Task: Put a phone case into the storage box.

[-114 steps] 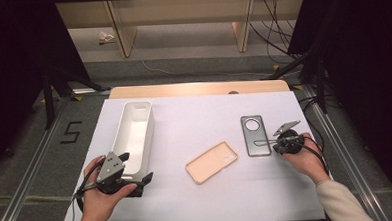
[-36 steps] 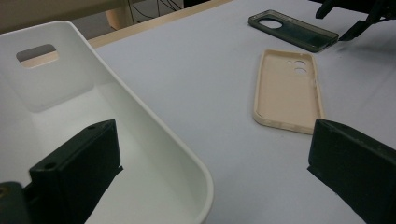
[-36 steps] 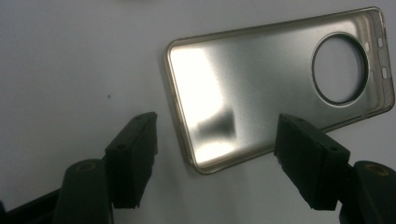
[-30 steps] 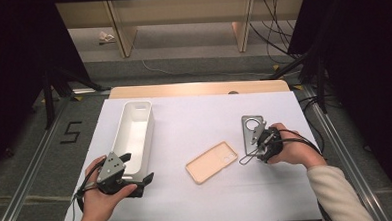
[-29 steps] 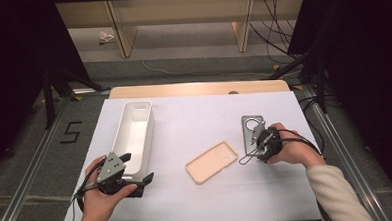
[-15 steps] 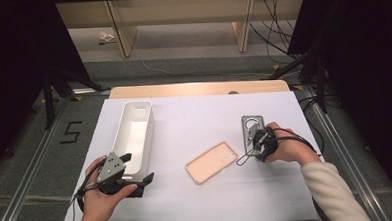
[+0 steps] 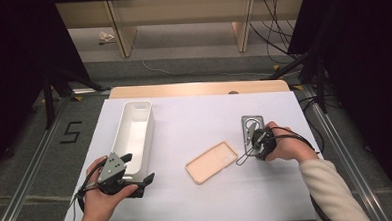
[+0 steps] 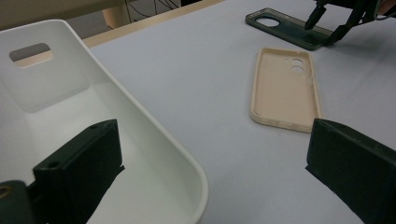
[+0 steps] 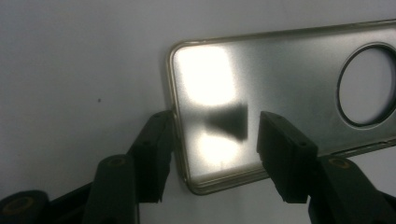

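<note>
While the grey phone case (image 7: 251, 128) lies flat on the white table (image 7: 199, 110), well to the right of the white bin (image 7: 134, 135), the high view shows the right gripper (image 7: 254, 138) set on the case's near end and the left gripper (image 7: 137, 179) resting at the bin's near end. Between bin and grey case sits a beige phone case (image 7: 211, 161), untouched. In the left gripper view, the jaws stand wide, one inside the bin (image 8: 84, 121) and one outside, gripping nothing; the beige case (image 8: 286, 88) lies open side up to the right of the bin, the grey case (image 8: 289, 29) beyond it. In the right gripper view, the jaws have just been closing and now stand half narrowed, straddling the short end of the grey case (image 9: 289, 98), one jaw at its outer rim, the other above its inner face, not yet pinching. Item: translucent smoky grey, glossy, raised rim, round camera hole. Status, as judged: grasp begun, not completed; lifting and placing remain.
</note>
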A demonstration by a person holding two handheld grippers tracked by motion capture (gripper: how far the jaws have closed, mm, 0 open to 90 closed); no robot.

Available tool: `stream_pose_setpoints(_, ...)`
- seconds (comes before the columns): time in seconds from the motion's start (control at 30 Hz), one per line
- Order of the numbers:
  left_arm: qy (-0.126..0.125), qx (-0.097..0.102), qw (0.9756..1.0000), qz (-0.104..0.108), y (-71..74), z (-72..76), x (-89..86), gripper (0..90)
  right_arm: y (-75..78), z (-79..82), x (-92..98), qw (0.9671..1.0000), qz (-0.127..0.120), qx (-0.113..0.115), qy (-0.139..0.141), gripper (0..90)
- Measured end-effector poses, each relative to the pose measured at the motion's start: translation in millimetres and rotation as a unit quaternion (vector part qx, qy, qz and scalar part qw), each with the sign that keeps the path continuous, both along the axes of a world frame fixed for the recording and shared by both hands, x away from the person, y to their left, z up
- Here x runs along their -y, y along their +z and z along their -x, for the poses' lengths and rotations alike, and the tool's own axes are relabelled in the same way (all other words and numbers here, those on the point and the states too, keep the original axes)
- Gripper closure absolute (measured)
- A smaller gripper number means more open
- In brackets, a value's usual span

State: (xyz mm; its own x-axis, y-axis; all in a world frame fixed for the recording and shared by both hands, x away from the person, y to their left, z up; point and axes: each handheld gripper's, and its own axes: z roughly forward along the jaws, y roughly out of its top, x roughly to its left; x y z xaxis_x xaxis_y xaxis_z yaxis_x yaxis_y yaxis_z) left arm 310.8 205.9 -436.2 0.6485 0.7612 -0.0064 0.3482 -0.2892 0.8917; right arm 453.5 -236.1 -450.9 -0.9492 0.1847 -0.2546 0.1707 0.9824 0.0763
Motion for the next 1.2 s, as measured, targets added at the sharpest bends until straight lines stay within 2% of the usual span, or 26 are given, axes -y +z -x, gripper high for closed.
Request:
stream_pose_setpoints(0.3,-0.001,-0.001,1.0,0.001,-0.2,0.3,0.3,2.9,-0.2,-0.1,-3.5,0.9994,0.007,-0.032,0.007,67.3)
stream_pose_setpoints(0.53,-0.004,-0.001,1.0,0.001,-0.1,0.5,0.8,3.8,-1.0,2.3,-5.5,0.999,0.01,-0.041,0.015,77.4)
stream_pose_setpoints(0.8,-0.004,0.0,1.0,0.002,0.0,0.7,1.2,4.1,-0.7,4.7,-8.8,0.9988,0.024,-0.039,0.015,80.6)
stream_pose_setpoints(1.2,-0.006,0.0,1.0,0.001,-0.2,0.8,1.6,4.3,-0.4,6.1,-9.3,0.9987,0.025,-0.041,0.017,88.3)
